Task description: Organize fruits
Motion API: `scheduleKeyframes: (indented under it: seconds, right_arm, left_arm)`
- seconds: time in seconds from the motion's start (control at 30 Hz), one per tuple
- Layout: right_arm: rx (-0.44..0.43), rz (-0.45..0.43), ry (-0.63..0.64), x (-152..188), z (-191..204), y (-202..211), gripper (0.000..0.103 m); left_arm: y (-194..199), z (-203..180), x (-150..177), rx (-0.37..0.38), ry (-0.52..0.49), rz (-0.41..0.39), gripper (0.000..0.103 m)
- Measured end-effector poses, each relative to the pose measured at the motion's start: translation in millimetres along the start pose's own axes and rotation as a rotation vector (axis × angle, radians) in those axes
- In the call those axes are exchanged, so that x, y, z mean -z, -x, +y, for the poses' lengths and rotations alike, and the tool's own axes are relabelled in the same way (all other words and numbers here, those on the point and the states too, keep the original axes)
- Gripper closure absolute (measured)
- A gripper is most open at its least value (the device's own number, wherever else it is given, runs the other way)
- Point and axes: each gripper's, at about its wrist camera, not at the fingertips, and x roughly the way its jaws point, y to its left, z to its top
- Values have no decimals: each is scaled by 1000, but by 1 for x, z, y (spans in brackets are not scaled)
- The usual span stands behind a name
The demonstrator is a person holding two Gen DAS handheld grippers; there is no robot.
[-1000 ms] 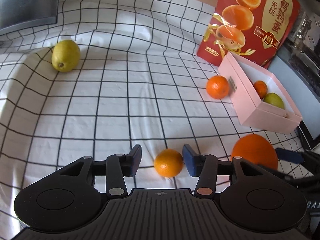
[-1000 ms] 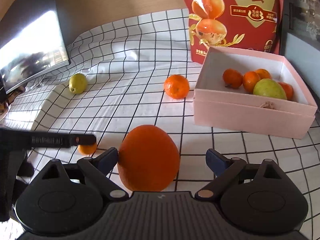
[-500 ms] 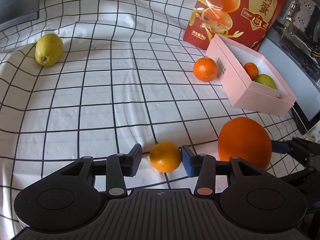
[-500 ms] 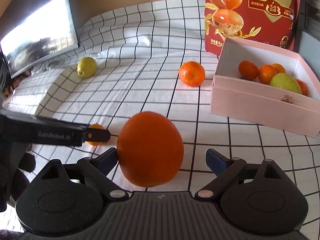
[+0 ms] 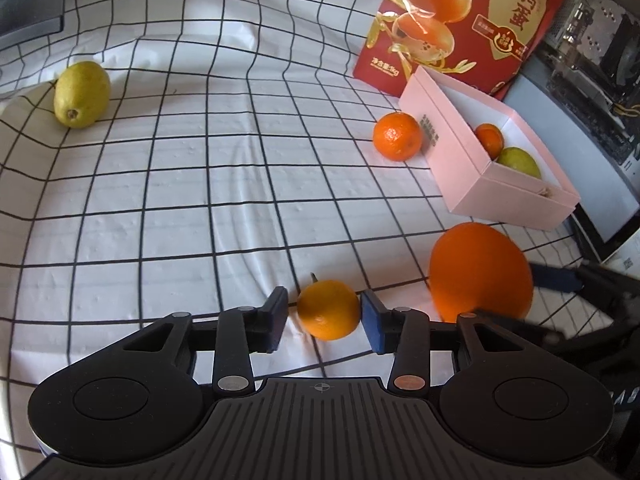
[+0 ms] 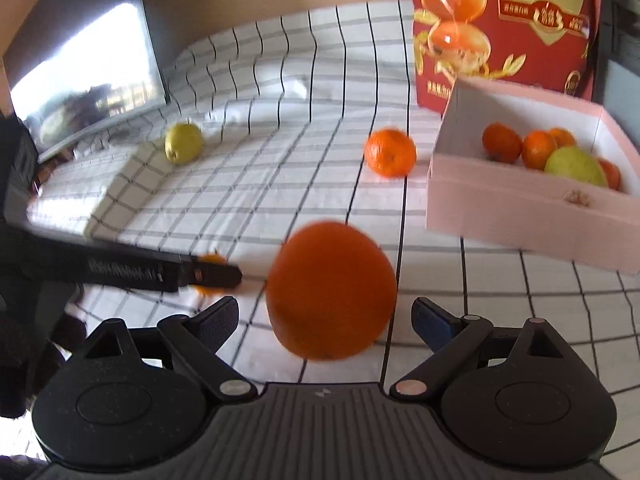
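Observation:
My left gripper (image 5: 324,318) is open around a small orange (image 5: 329,309) on the checked cloth; the right pad touches it, the left pad stands just off. My right gripper (image 6: 325,318) is open, its jaws wide of a large orange (image 6: 331,290) that sits between them and touches neither pad. The large orange also shows in the left wrist view (image 5: 480,274). The pink box (image 6: 520,204) at the right holds several small oranges and a green pear (image 6: 576,166). A medium orange (image 6: 390,153) lies left of the box. A yellow-green pear (image 5: 82,94) lies far left.
A red printed bag (image 5: 468,20) stands behind the pink box (image 5: 500,188). A dark monitor (image 6: 84,80) stands at the far left. A computer case (image 5: 592,64) is at the right edge. The cloth is wrinkled and raised near the pear (image 6: 183,142).
Both grippers moved forward and the views shifted. The left jaws stand slightly closer around the small orange. The right view is now motion-blurred; the large orange sits more centred between the right jaws.

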Motion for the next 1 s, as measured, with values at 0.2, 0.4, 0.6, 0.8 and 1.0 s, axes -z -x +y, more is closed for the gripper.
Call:
scheduleKeyframes:
  seconds: [0.2,0.4,0.6,0.8,1.0]
  right_arm:
    - [19,36,7,-3,-1,-16,9]
    - [15,74,19,-2,1,-34,9]
    - [90,73,109,-2,9,-43,20]
    - [78,78,73,-5,-4,-34,32]
    - [156,71,139,7,-7,-18,32]
  left_arm:
    - [5,4,1,-42,-6,0,58]
    - [8,8,4,-77,5,-5,65]
    - [7,6,4,-76,12,-6,65]
    - [1,0,1,-56,-1,0,65]
    - [-5,-12,-1,-65,-47,11,59]
